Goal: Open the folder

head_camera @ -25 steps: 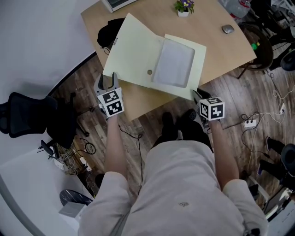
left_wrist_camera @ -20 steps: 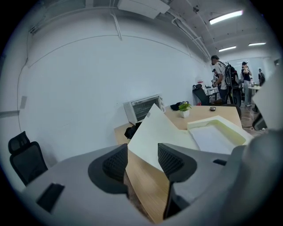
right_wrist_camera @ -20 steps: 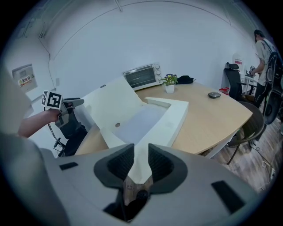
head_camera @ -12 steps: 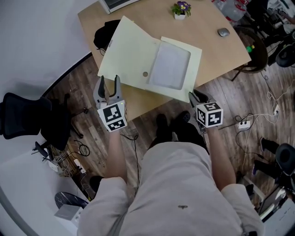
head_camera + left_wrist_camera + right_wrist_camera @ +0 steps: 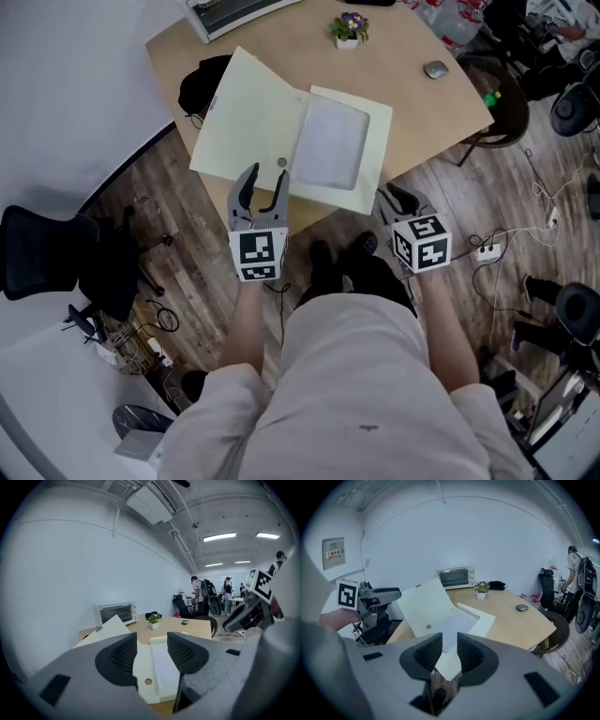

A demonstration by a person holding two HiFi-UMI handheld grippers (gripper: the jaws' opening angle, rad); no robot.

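Indoors, folder [image 5: 246, 120] open on wooden table [image 5: 417, 105], plank floor [image 5: 169, 202], left hand-held gripper [image 5: 263, 180] gaping, right hand-held gripper [image 5: 396, 199] gaping

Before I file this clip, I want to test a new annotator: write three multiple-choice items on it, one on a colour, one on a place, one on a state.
1. What colour is the large card folder?
A. red
B. pale yellow
C. black

2. Where does the small potted plant with purple flowers stand?
A. on the folder's cover
B. inside the folder
C. on the light wooden table, beyond the folder

3. The folder is
A. open, its cover laid back to the left
B. shut flat
C. standing on edge

Answers:
1 B: cover and back are pale yellow in every view.
2 C: the pot sits on bare wood past the folder's far edge.
3 A: the white sheets inside lie uncovered.
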